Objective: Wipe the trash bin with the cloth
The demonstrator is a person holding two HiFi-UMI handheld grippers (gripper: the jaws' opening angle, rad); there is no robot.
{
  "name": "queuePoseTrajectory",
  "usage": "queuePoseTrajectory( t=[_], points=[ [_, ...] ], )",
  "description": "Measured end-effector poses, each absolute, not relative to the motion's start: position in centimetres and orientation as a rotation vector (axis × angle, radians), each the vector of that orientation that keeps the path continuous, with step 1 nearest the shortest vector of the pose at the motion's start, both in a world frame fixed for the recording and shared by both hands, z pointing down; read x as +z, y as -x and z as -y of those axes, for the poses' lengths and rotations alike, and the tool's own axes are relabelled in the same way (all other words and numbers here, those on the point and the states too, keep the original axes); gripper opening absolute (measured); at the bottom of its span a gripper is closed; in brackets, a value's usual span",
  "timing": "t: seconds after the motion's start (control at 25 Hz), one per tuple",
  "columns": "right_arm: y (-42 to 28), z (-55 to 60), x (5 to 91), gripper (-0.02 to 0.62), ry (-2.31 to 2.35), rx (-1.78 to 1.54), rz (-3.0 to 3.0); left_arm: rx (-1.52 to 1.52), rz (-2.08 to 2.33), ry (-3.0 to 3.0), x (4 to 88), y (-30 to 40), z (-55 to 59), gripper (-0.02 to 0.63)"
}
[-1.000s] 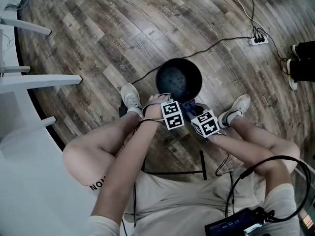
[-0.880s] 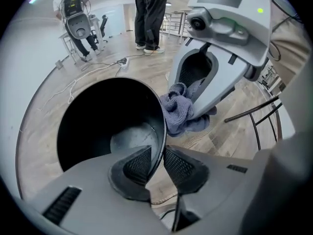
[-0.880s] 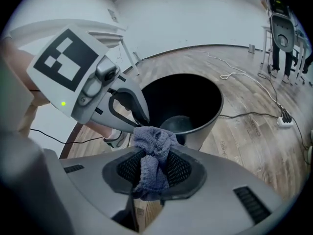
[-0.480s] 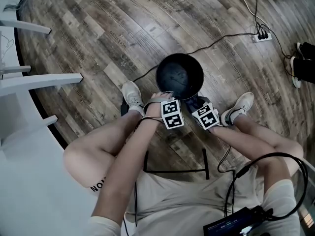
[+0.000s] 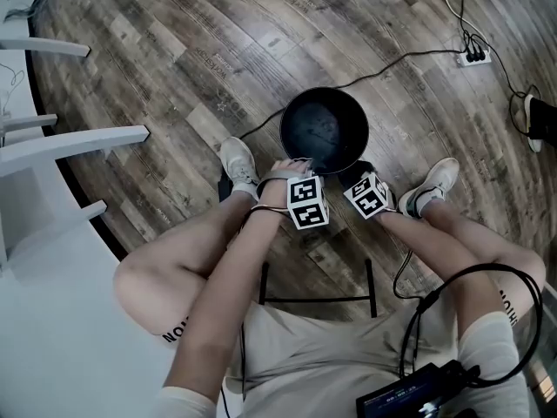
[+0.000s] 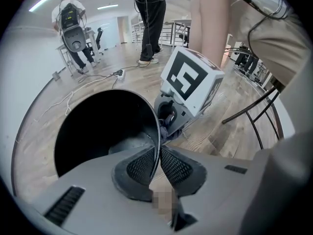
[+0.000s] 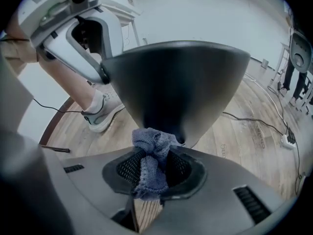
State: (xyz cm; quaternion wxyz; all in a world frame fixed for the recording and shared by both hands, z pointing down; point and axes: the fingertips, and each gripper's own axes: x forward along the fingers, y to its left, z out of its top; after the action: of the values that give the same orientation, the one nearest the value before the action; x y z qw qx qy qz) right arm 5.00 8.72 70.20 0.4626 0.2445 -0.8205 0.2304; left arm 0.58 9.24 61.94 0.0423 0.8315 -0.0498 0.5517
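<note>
A black round trash bin [image 5: 324,129] stands on the wood floor between the person's feet. My left gripper [image 5: 300,171] is at its near rim. In the left gripper view the thin rim [image 6: 155,131] runs between the mesh pads [image 6: 142,165], and the jaws are closing tight on it from both sides. My right gripper [image 5: 355,178] is shut on a bunched blue-grey cloth [image 7: 152,153]. It holds the cloth against the lower outside wall of the bin [image 7: 181,87]. The right gripper's marker cube [image 6: 191,80] shows just beyond the rim.
White shoes [image 5: 237,162] [image 5: 433,185] flank the bin. Black cables and a power strip [image 5: 475,55] lie on the floor at the back right. White furniture [image 5: 70,138] stands at the left. A black metal frame [image 5: 318,299] sits under the person. People stand far off in the room [image 6: 149,18].
The right gripper with the cloth has moved in closer to the bin's wall. The left gripper has stayed at the near rim.
</note>
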Motion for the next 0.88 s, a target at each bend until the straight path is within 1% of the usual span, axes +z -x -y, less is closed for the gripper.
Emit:
queuePoseTrajectory(
  t=[0.68, 0.88],
  points=[
    [-5.8, -8.0, 79.1, 0.103, -0.664, 0.577, 1.909, 1.673, 0.161, -2.559, 61.5, -0.8, -9.2, 0.048],
    [-6.0, -8.1, 81.2, 0.103, -0.687, 0.628, 1.863, 1.674, 0.187, -2.560, 61.6, -0.9, -9.1, 0.049]
  ],
)
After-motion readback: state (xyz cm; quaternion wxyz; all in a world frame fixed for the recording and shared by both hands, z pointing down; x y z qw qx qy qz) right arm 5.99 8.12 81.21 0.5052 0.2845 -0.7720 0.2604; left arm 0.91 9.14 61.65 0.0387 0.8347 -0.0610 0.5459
